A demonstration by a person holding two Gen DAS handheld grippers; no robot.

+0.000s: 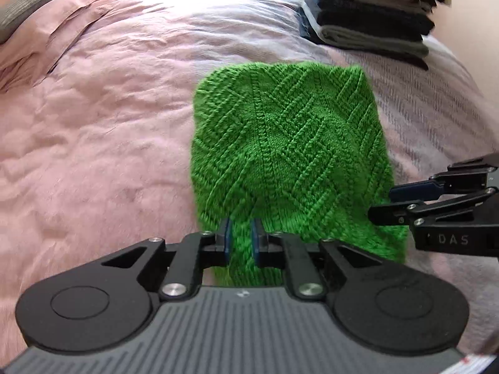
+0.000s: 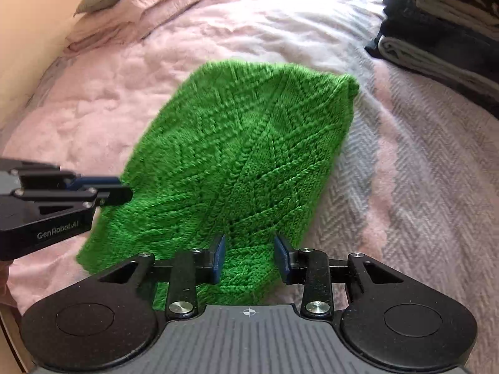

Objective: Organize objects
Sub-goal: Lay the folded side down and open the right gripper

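Note:
A green knitted cloth (image 1: 287,155) lies spread on the pink bed cover, folded into a rough rectangle; it also shows in the right wrist view (image 2: 237,168). My left gripper (image 1: 243,237) is shut on the cloth's near edge, the knit pinched between its blue pads. It appears from the side in the right wrist view (image 2: 121,191) at the cloth's left edge. My right gripper (image 2: 249,255) has its jaws apart around the near right part of the cloth. In the left wrist view it (image 1: 383,202) sits at the cloth's right edge.
A stack of folded dark and grey clothes (image 1: 374,12) stands at the far right of the bed, also in the right wrist view (image 2: 443,31). Pink pillows and a grey cushion (image 1: 31,9) lie at the far left. A grey herringbone blanket (image 2: 405,168) covers the bed's right side.

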